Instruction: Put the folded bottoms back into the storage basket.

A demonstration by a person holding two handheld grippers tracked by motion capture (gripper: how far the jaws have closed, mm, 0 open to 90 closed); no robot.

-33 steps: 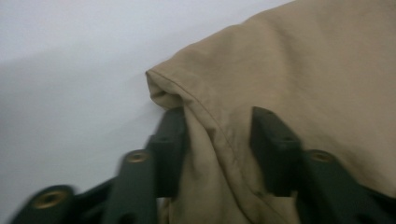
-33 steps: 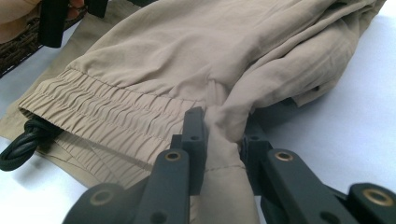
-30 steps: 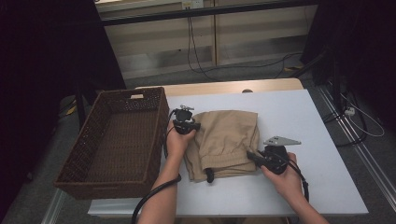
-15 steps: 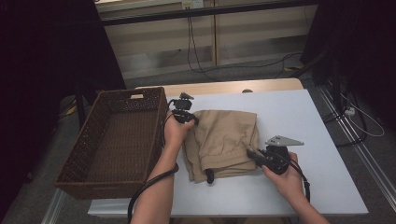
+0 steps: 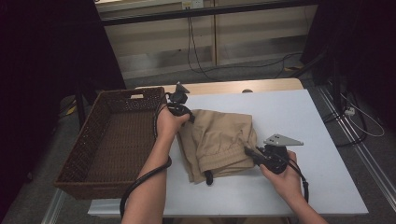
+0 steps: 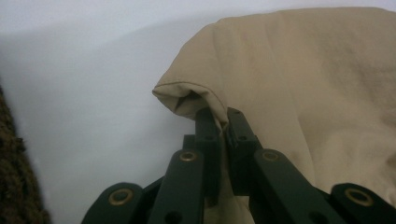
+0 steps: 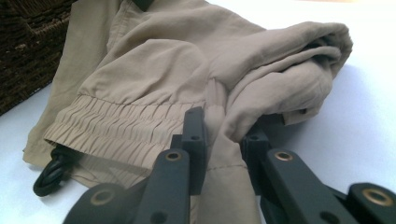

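Observation:
Folded tan shorts (image 5: 219, 142) with an elastic waistband lie on the white table (image 5: 299, 112). My left gripper (image 5: 190, 116) is shut on the far left corner of the tan shorts (image 6: 299, 79); the cloth is pinched between its jaws (image 6: 223, 123) and lifted a little. My right gripper (image 5: 248, 151) is shut on the near right edge of the tan shorts (image 7: 154, 70), with a bunch of fabric clamped between its fingers (image 7: 219, 135). A black drawstring end (image 7: 51, 175) hangs from the waistband, and the black drawstring end (image 5: 208, 177) rests by the table's front.
A dark wicker basket (image 5: 88, 140) stands at the table's left edge, right beside the shorts. Behind the table runs a floor with cables (image 5: 261, 63). The table's right half is bare white surface.
My left hand has risen and moved toward the far side, pulling the shorts' far left corner up with it. The right gripper has stayed in place on the near edge.

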